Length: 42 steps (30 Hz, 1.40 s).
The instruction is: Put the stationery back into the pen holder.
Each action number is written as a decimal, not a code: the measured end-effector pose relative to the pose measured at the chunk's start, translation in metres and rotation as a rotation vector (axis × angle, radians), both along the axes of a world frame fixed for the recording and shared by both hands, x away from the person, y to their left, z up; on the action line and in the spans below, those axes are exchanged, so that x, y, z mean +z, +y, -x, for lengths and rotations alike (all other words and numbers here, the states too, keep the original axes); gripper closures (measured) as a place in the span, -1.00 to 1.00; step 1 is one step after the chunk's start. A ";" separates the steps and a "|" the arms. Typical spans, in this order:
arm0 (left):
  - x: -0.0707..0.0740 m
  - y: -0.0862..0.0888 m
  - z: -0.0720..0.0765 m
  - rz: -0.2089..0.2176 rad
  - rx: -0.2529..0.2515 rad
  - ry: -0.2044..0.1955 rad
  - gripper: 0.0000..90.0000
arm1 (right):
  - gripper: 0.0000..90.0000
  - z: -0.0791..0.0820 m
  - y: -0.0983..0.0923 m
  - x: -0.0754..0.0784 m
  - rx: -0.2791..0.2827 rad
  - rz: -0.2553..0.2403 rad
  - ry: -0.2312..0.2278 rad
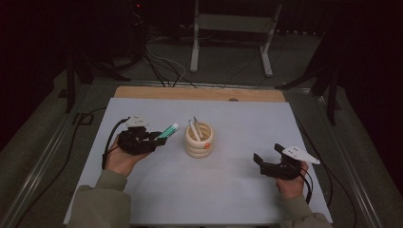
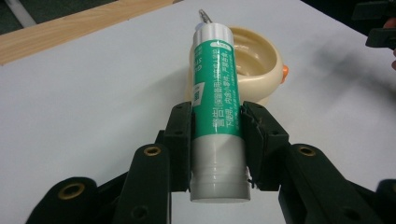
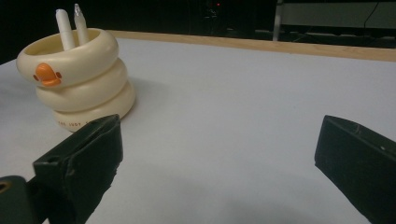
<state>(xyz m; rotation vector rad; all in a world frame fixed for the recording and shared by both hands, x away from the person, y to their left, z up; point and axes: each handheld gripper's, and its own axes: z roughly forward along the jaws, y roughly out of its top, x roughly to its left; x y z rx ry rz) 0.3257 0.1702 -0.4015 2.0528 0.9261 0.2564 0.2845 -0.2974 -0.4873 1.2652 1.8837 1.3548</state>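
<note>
Green and white plastic tube (image 2: 218, 112) is clamped in the left tool (image 1: 154, 138), aimed at the cream ringed cup (image 1: 199, 140) to be dropped in; the right tool (image 1: 269, 158) is held apart, waiting.

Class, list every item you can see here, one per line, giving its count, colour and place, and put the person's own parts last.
Tube: one, green and white, clamped between the left gripper's jaws, pointing toward the holder.
Holder: one, cream stacked rings with an orange beak, mid-table.
Pens: two, white, standing in the holder.
Table: one, white top with a wooden far edge.
Frame: one, white, on the floor beyond the table.
Left gripper: one, black, left of the holder.
Right gripper: one, black, jaws open, right side.
</note>
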 end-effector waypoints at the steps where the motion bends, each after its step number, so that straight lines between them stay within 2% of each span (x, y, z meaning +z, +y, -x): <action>1: 0.000 -0.001 0.000 0.000 -0.001 -0.001 0.47 | -0.96 0.000 0.000 0.000 0.000 -0.001 0.000; 8: 0.004 -0.005 -0.004 0.000 -0.009 0.002 0.47 | -0.96 0.000 0.000 0.000 0.002 0.000 0.000; 20: 0.007 -0.017 -0.014 -0.035 -0.039 0.013 0.47 | -0.96 0.000 0.000 0.000 0.002 0.001 0.001; 42: 0.010 -0.034 -0.029 -0.032 -0.047 0.035 0.47 | -0.96 -0.001 0.001 0.000 0.005 0.003 0.003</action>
